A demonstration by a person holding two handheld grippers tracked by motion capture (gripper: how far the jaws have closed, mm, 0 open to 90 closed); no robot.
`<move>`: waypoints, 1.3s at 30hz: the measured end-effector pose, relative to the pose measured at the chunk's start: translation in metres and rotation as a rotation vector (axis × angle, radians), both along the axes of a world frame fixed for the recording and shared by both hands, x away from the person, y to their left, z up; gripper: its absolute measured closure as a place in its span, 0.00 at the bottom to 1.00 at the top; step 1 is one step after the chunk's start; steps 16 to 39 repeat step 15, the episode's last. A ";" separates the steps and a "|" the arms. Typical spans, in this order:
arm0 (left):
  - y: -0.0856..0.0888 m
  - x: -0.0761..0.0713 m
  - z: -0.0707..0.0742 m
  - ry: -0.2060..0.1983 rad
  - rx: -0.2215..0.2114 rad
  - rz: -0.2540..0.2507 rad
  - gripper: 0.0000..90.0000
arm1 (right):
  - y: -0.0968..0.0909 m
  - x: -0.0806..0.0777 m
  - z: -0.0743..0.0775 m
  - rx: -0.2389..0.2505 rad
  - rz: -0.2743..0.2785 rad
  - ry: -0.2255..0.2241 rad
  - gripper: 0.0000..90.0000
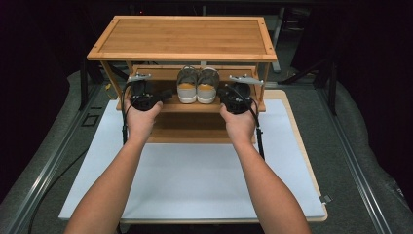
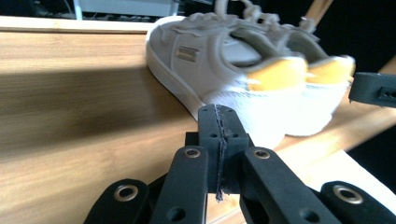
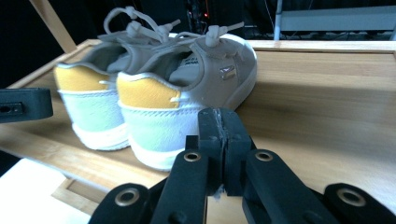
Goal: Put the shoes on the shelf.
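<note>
2 grippers closing in on a pair of shoes on the rack's middle shelf

Nearest, the white mat [image 1: 195, 180] lies under both forearms. The left gripper [image 2: 219, 122] hovers at 9 o'clock of the shoes [image 1: 197, 85], the right gripper [image 3: 219, 123] at 3 o'clock; each has its jaws pressed together on nothing. The pair sits heels-out on the wooden shoe rack [image 1: 185, 36]. Likely best: spread the jaws first, then pinch 1 firm heel rim apiece, avoiding the laces.
</note>
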State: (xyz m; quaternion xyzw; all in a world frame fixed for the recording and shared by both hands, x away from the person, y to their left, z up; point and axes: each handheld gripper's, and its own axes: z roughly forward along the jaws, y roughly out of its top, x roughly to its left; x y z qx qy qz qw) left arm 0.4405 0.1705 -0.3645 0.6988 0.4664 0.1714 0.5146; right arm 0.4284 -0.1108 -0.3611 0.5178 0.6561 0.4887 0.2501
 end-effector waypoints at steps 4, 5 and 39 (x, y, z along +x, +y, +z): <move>0.004 -0.019 0.001 -0.030 0.009 -0.033 1.00 | -0.005 -0.016 -0.002 -0.010 0.039 -0.006 0.99; 0.006 -0.024 0.000 -0.034 0.009 -0.041 1.00 | -0.006 -0.021 -0.003 -0.015 0.039 -0.012 0.99; 0.021 -0.072 -0.043 -0.002 0.023 -0.108 0.96 | -0.009 -0.076 -0.030 -0.064 0.121 -0.006 0.96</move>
